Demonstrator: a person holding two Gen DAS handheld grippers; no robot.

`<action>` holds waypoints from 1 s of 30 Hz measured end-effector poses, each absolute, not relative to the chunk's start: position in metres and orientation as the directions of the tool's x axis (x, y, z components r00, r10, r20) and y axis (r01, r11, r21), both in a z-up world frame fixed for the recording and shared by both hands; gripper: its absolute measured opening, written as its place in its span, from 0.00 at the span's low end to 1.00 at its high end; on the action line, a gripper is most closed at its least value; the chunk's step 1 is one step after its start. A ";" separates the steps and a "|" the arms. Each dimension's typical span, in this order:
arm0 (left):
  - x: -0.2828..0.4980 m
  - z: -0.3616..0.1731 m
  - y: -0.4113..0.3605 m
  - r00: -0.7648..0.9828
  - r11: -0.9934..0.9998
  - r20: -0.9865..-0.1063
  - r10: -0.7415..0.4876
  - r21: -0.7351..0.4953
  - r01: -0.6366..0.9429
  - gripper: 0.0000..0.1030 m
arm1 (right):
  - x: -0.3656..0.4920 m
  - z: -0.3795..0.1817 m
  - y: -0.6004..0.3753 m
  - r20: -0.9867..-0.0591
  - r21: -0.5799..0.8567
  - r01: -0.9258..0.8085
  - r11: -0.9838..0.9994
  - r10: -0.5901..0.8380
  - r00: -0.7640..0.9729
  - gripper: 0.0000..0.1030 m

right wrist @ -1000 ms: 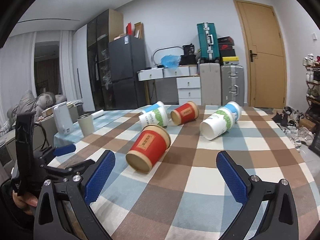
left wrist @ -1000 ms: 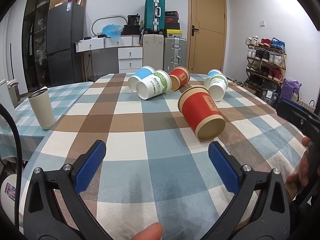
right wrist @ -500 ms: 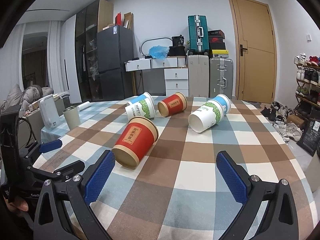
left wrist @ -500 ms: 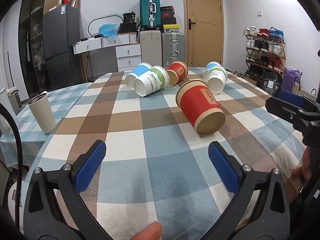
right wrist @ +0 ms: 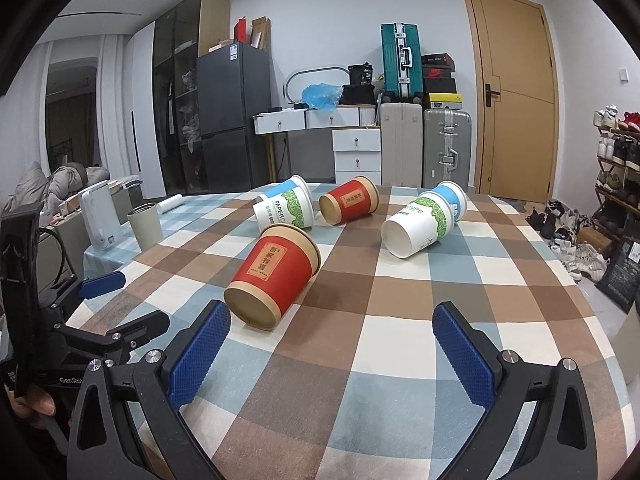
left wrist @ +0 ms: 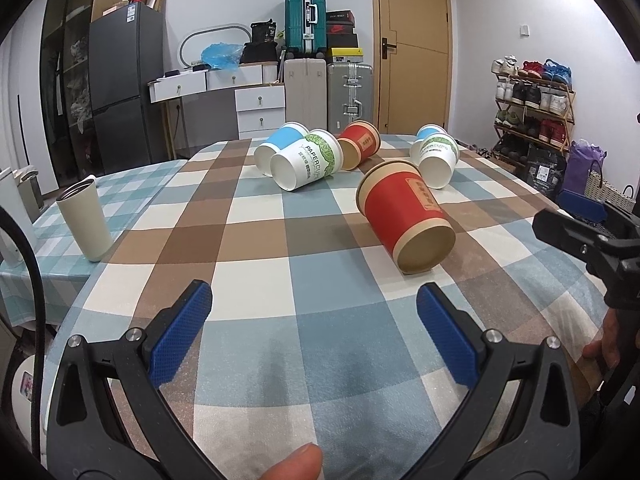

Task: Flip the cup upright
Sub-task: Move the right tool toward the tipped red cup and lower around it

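A large red paper cup [left wrist: 406, 216] lies on its side on the checked tablecloth [left wrist: 256, 240], its base toward me; it also shows in the right wrist view [right wrist: 276, 276]. Behind it lie several more tipped cups: a white-green one [left wrist: 308, 164], a blue one [left wrist: 276, 146], a smaller red one [left wrist: 360, 144] and a white-green and blue pair [left wrist: 436, 156]. My left gripper [left wrist: 314, 332] is open and empty, short of the red cup. My right gripper [right wrist: 332, 352] is open and empty, with the red cup just ahead of its left finger.
An upright beige tumbler [left wrist: 84, 220] stands at the table's left side, with a white appliance [right wrist: 100, 218] beyond it. Each gripper shows in the other's view, at the right edge [left wrist: 592, 236] and the left edge [right wrist: 100, 312]. Suitcases, drawers and a shoe rack stand behind.
Both grippers have moved forward and lower toward the large red cup, which looks bigger now. The cups have not moved. Both jaws stay open.
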State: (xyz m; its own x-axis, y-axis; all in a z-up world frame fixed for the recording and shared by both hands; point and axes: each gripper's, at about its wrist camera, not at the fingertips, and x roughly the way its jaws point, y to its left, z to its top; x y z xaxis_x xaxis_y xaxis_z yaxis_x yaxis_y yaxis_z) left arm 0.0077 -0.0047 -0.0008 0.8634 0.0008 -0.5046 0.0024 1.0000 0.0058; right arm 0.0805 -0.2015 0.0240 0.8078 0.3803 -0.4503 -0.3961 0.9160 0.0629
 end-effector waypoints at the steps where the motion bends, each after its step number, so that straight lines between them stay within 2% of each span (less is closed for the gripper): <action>1: 0.008 -0.001 -0.004 0.863 1.000 -0.506 0.001 0.004 0.001 0.99 | 0.081 0.023 -0.200 -0.459 0.059 -0.396 0.916 0.377 0.805 1.00; 7: 0.010 0.001 0.000 0.858 1.000 -0.513 0.016 -0.003 -0.020 0.99 | 0.085 0.020 -0.195 -0.488 0.044 -0.417 0.908 0.384 0.784 1.00; 19: 0.019 0.015 0.008 0.840 0.994 -0.542 -0.011 -0.100 -0.051 0.99 | 0.091 0.022 -0.188 -0.517 0.021 -0.437 0.899 0.384 0.765 1.00; 30: 0.047 0.026 -0.006 0.819 0.995 -0.573 0.028 -0.058 -0.075 0.99 | 0.102 0.027 -0.198 -0.508 0.068 -0.440 0.896 0.410 0.758 1.00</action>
State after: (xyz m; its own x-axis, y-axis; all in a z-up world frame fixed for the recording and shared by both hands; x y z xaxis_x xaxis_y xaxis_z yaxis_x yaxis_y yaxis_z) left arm 0.0473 -0.0057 0.0259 0.8193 0.0282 -0.5727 -0.0750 0.9955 -0.0581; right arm 0.1016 -0.1980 0.0274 0.7575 0.4102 -0.5078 -0.4396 0.8956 0.0677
